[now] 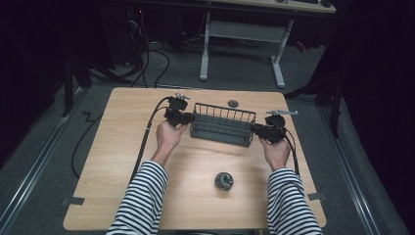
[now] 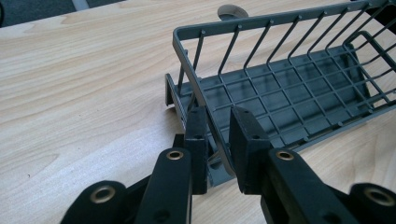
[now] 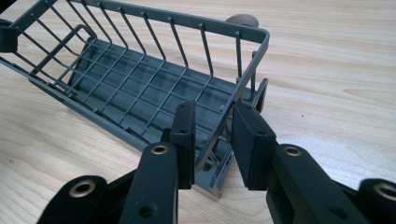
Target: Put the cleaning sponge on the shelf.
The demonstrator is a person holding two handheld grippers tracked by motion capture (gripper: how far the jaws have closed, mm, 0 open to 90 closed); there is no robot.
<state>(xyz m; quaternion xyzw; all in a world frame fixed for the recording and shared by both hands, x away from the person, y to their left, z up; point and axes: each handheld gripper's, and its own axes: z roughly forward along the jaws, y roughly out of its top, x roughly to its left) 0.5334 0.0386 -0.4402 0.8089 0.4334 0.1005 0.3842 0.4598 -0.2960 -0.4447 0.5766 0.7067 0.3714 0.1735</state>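
The left gripper (image 1: 188, 117) is clamped on the left end wall of the grey wire basket (image 1: 222, 128); in the left gripper view its jaws stand nearly together, one pad inside the rim and one outside, with the end rail (image 2: 198, 91) pinched between them. Gripping the rail rather than the thin upright wires probably gives the pads a firmer, flatter surface to bear on. The basket sits on the wooden table (image 1: 122, 161) toward the far side, roughly centred between the hands, with its long axis running left to right and its slotted grid floor (image 2: 289, 100) empty. This orientation presents one short end to each hand, so both arms can approach symmetrically. A small grey round disc (image 1: 233, 103) lies on the table just beyond the basket's far rim, apart from it. A dark round object (image 1: 223, 180) rests near the near edge, well apart from the basket, and neither gripper touches it. The right gripper (image 1: 258, 129) mirrors the left: its jaws are closed down on the right end rail (image 3: 247, 74), one pad on each side of it. A two-ended hold of this kind appears intended to keep the long, light basket level and to prevent it from twisting when it is lifted or shifted. The basket looks to be still resting on the table.
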